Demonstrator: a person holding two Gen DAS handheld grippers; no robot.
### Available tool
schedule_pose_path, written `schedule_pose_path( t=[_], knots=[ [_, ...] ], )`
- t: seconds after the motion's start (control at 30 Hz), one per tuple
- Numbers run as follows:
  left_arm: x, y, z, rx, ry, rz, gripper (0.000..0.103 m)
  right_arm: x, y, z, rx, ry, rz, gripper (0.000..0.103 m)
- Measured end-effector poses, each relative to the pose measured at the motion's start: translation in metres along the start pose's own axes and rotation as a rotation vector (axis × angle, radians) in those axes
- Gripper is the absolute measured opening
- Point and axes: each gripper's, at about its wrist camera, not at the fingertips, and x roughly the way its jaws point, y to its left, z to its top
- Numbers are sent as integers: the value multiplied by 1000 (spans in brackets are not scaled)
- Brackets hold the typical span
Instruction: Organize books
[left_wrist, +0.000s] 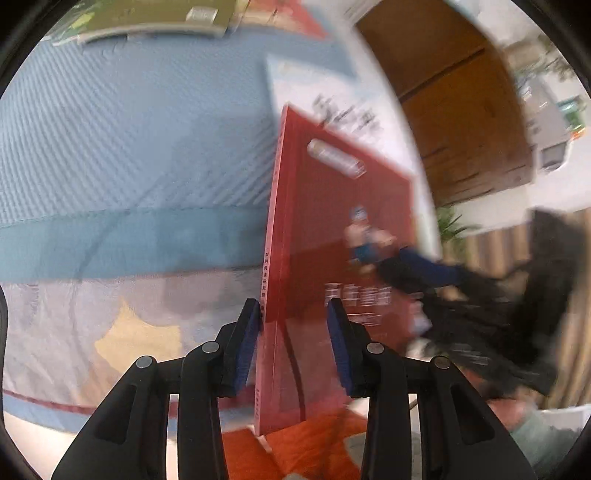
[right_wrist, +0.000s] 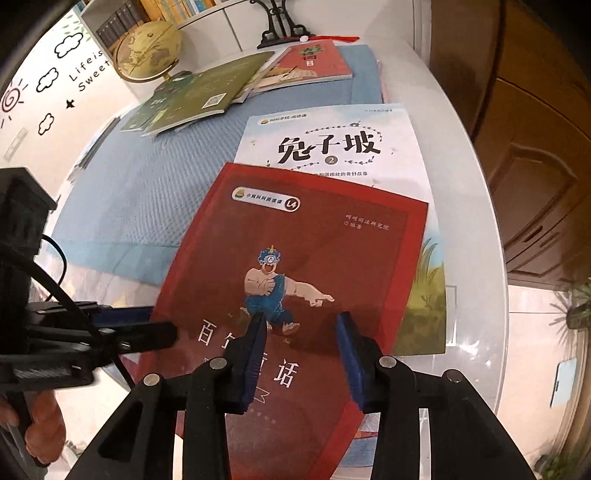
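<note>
White round surface (right_wrist: 476, 206) with a blue mat (right_wrist: 147, 206), beside a wooden door (right_wrist: 535, 155); a globe (right_wrist: 151, 48) stands at the back. 4 books visible: 1 red book (right_wrist: 295, 258), 1 white book (right_wrist: 332, 140) under it, 2 at the far edge. Left gripper (left_wrist: 291, 314) fingers clamp the red book's spine edge; right gripper (right_wrist: 301, 321) fingers sit narrow over its cover, grip unclear.

A round white table (right_wrist: 476, 206) with a glossy top carries a blue quilted cloth (right_wrist: 147, 206) spread over most of it. On the cloth lie a white-covered book (right_wrist: 332, 147) at the right, and, far back, green (right_wrist: 199, 96) and red (right_wrist: 314, 62) paperbacks; a brass globe (right_wrist: 151, 48) stands behind.
</note>
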Motion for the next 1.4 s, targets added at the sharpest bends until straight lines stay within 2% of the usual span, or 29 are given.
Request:
schedule_pose_path(
  t=[0.07,0.1,0.17,0.23,0.37,0.43,0.47,0.53,0.57,0.63,0.73,0.87,0.97,1.03,1.17,1.3,1.4],
  knots=[
    [-27,-11,-1,-2,-80,-130,33,-1,-8,1,13,5,33,41],
    [-33,-17,-1,5,-101,-156,33,-2,-11,1,21,6,51,41],
    [-36,-26,0,33,-121,-134,33,-2,-18,3,43,14,90,41],
    [-26,-30,-2,50,-126,-63,33,-2,-22,4,54,17,108,41],
    [-5,-20,-4,-20,-89,-87,31,-2,-19,2,34,13,115,44],
    [0,-20,-5,-28,-93,-64,27,-2,-17,1,16,8,111,45],
    [2,-21,-7,-32,-93,-53,21,-2,-18,1,15,8,111,45],
    [2,-15,-11,-51,-93,-49,15,-2,-20,3,18,14,122,45],
    [3,-12,-10,-68,-89,-60,11,-3,-23,3,26,26,133,45],
    [1,-2,-11,-123,-79,-113,10,-5,-35,4,67,76,169,44],
    [5,1,-11,-189,-69,-180,10,-17,-63,-9,135,87,180,45],
    [5,-1,-12,-195,-54,-197,10,-16,-86,-31,205,137,222,45],
    [9,0,-10,-202,-41,-201,10,-12,-82,-38,199,145,229,45],
    [9,4,-10,-209,-36,-209,10,-13,-74,-38,181,146,202,46],
    [-2,12,-13,-220,-60,-224,10,-24,-56,-33,107,128,179,46],
    [-23,35,-7,-281,-126,-217,10,-28,-31,-9,38,85,199,47],
    [-36,57,10,-328,-190,-169,10,-15,-8,25,-8,50,213,47]
  ],
)
